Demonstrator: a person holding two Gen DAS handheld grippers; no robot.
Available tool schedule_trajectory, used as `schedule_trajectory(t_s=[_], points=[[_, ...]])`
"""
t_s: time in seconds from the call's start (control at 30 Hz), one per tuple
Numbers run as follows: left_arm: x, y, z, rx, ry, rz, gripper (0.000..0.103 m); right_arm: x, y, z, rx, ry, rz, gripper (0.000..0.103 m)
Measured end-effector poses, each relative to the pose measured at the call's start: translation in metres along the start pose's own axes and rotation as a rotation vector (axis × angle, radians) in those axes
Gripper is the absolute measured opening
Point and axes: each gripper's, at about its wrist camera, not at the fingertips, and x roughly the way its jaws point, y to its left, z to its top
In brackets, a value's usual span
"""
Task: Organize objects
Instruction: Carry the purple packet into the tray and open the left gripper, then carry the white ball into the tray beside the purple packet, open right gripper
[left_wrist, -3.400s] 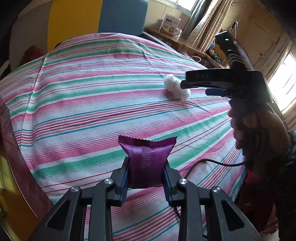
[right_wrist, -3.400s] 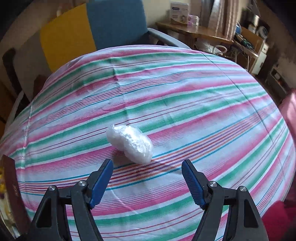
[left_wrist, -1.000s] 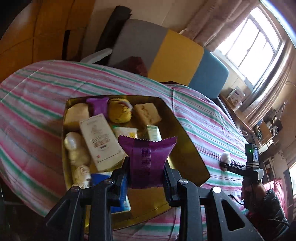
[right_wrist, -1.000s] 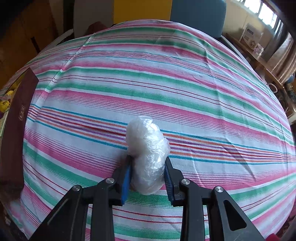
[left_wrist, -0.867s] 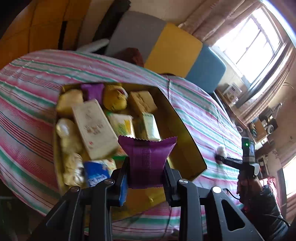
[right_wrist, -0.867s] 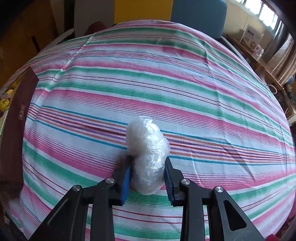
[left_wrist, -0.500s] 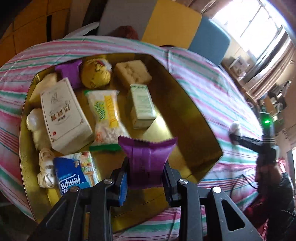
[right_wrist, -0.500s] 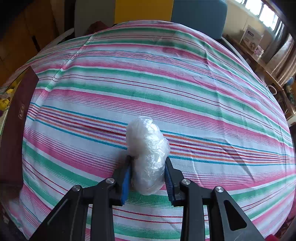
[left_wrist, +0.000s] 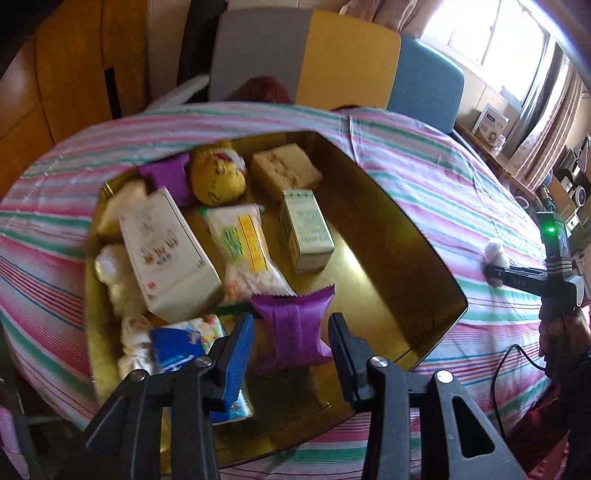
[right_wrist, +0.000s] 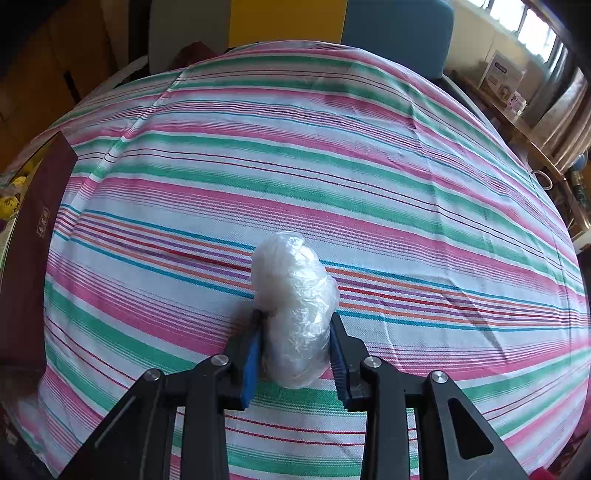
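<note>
A surface (right_wrist: 369, 155) draped in a pink, green and white striped cloth fills the room's middle, with a grey, yellow and blue chair back (left_wrist: 332, 62) behind it and a curtained window to the right. On it sits one gold tray (left_wrist: 388, 236). The purple packet (left_wrist: 295, 328) lies between the spread fingers of the left hand-held gripper (left_wrist: 291, 350), released over the tray's near end. A second purple packet (left_wrist: 168, 177), two white cartons, a yellow ball and a blue tissue pack share the tray. The right hand-held gripper (right_wrist: 295, 350) is clenched on one white plastic-wrapped bundle (right_wrist: 295, 306) resting on the cloth.
</note>
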Motion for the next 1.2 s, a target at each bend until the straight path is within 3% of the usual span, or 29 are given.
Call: schedule_trajectory(t_s=[0.4, 0.77, 1.2], points=[[-0.020, 0.000, 0.002, 0.015, -0.067, 0.014, 0.042, -0.001, 0.004, -0.002, -0.028, -0.015, -0.027, 0.033], [-0.028, 0.009, -0.001, -0.008, -0.085, -0.022, 0.042, -0.005, 0.010, -0.002, -0.014, -0.006, -0.071, 0.031], [-0.027, 0.015, -0.004, -0.034, -0.082, -0.041, 0.042, -0.060, 0.050, 0.004, 0.015, -0.098, 0.071, 0.031]])
